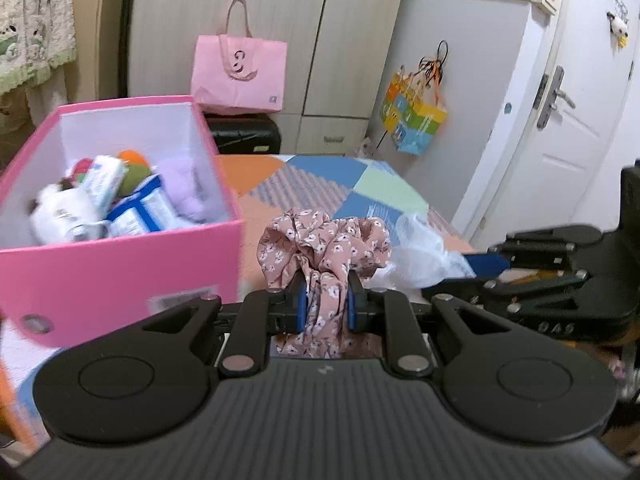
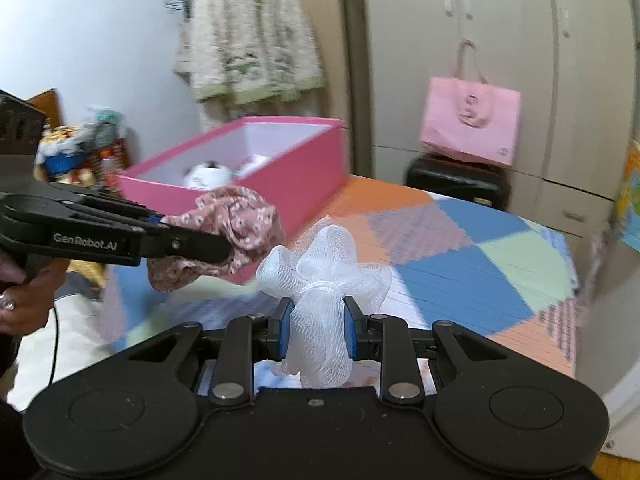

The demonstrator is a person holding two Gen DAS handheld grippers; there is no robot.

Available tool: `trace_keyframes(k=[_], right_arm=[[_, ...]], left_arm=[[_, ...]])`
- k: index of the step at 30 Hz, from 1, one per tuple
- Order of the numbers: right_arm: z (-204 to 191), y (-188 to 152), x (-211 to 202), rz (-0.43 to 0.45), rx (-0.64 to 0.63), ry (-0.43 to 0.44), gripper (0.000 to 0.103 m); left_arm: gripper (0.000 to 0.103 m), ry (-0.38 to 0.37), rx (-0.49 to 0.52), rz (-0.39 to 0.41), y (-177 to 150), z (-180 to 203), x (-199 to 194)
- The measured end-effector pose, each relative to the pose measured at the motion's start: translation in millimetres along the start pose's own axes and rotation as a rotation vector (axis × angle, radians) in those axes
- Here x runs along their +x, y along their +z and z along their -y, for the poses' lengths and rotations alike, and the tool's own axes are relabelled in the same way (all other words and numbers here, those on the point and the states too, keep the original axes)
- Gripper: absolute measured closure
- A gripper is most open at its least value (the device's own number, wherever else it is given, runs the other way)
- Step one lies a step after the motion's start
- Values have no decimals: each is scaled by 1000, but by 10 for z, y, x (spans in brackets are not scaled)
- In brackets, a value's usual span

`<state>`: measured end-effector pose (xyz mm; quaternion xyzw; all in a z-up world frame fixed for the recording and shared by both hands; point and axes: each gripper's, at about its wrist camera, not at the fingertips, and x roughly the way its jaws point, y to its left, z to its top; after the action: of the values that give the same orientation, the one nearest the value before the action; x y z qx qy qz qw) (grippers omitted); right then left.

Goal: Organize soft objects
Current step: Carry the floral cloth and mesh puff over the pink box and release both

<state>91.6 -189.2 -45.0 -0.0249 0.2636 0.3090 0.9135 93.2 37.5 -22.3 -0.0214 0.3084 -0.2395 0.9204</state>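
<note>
With the left tool (image 1: 327,300) clamped on the scrunchie (image 1: 324,248) and the right tool (image 2: 316,326) on the mesh puff (image 2: 324,264), both aloft near the box (image 1: 120,264), each should clear its rim before releasing.

The supporting surface is a table covered by a ribbed patchwork cloth (image 2: 460,276) in orange, blue, green and lilac panels. An open rectangular pink cardboard box (image 2: 304,176) stands directly on the cloth, at 10 o'clock in the right wrist view.
</note>
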Motion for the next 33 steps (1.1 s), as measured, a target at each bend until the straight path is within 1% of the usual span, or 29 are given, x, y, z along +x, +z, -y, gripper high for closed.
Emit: trace_keyframes(k=[3, 6, 10, 12, 16, 21, 24, 28, 30, 33], right_arm=[[-144, 78, -36, -11, -18, 72, 73], [-284, 191, -41, -20, -36, 117, 73], [-446, 394, -17, -2, -46, 152, 72], [-517, 505, 3, 23, -54, 150, 72], [-615, 741, 94, 62, -69, 177, 71], [-666, 1021, 267, 104, -85, 196, 71], [-660, 1194, 424, 116, -95, 191, 71], [-634, 1372, 619, 158, -164, 175, 70], [-587, 1438, 766, 155, -166, 166, 70], [-506, 1541, 983, 137, -148, 168, 70]], left_arm=[[86, 0, 6, -39, -2, -71, -190], [86, -3, 11, -53, 25, -133, -350], [86, -6, 30, -22, 116, -212, -579], [86, -11, 11, -4, 177, -309, -648], [86, 19, -16, 45, 313, -503, -722], [86, 35, -36, 93, 530, -714, -683], [86, 44, -51, 111, 673, -844, -637], [86, 47, -61, 112, 866, -1019, -473], [86, 65, -64, 110, 954, -1122, -347], [86, 68, -78, 84, 1056, -1274, -147]])
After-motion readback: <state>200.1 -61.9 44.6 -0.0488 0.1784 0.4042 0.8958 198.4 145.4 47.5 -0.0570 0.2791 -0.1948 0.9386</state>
